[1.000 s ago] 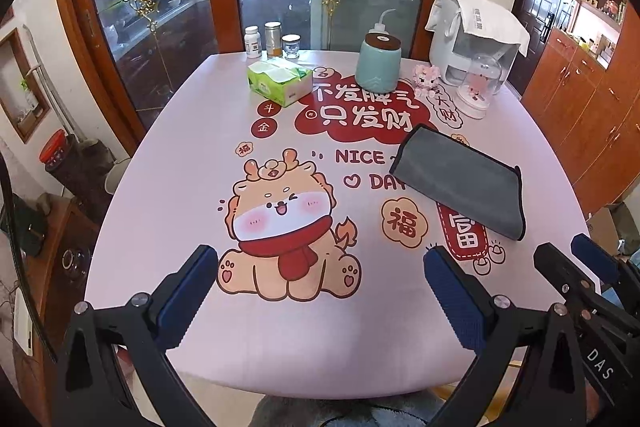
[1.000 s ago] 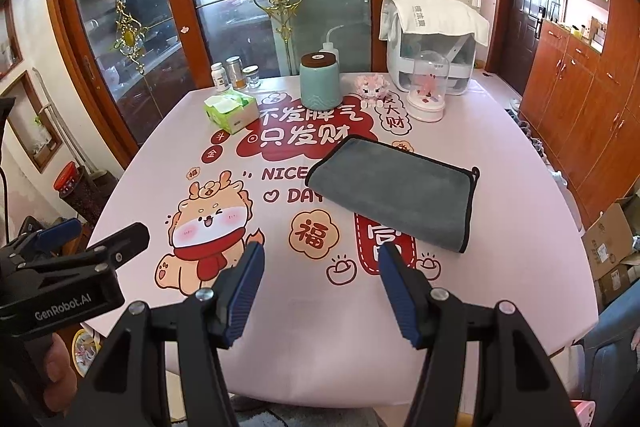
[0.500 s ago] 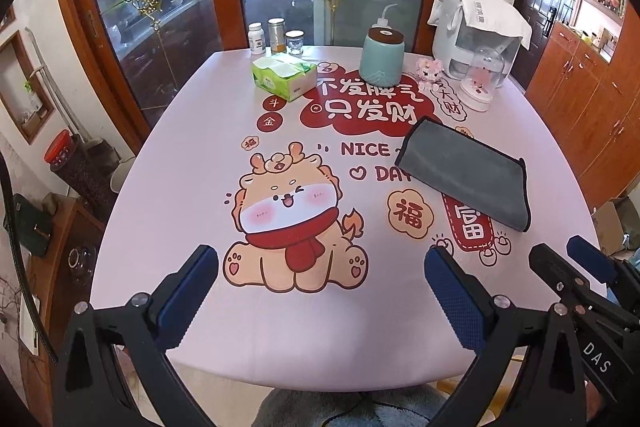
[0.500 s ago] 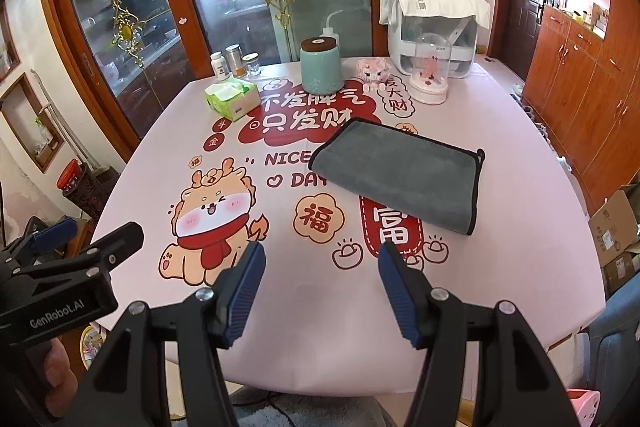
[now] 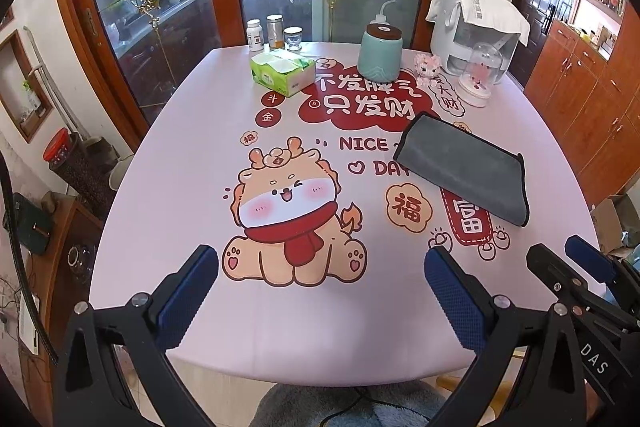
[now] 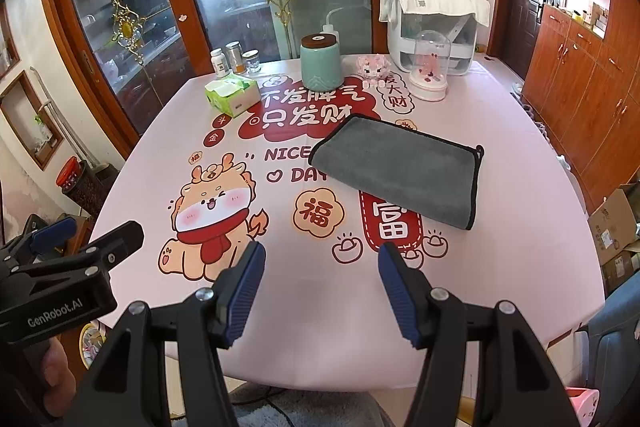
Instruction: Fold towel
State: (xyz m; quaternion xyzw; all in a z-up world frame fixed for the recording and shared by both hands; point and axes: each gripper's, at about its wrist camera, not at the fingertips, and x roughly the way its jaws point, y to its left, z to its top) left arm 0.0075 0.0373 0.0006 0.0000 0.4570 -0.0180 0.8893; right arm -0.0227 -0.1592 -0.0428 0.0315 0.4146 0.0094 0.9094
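A grey towel (image 5: 464, 169) with black trim lies folded flat on the right half of the pink printed table (image 5: 180, 187). It also shows in the right wrist view (image 6: 400, 167). My left gripper (image 5: 320, 275) is open and empty, held above the table's near edge, well short of the towel. My right gripper (image 6: 320, 267) is open and empty, also over the near edge, with the towel ahead and slightly right. The right gripper shows at the right of the left wrist view (image 5: 576, 267), and the left gripper shows at the left of the right wrist view (image 6: 76, 247).
At the table's far side stand a green tissue box (image 5: 282, 73), three small jars (image 5: 274, 33), a teal canister (image 5: 380, 51), a pink toy (image 5: 428, 65), a glass dome (image 5: 480, 75) and a white appliance (image 5: 476, 27). Glass doors behind; wooden cabinets at right.
Both grippers have drawn back toward the near edge and risen, so the table and towel look farther away. The towel has not moved. Both stay open.
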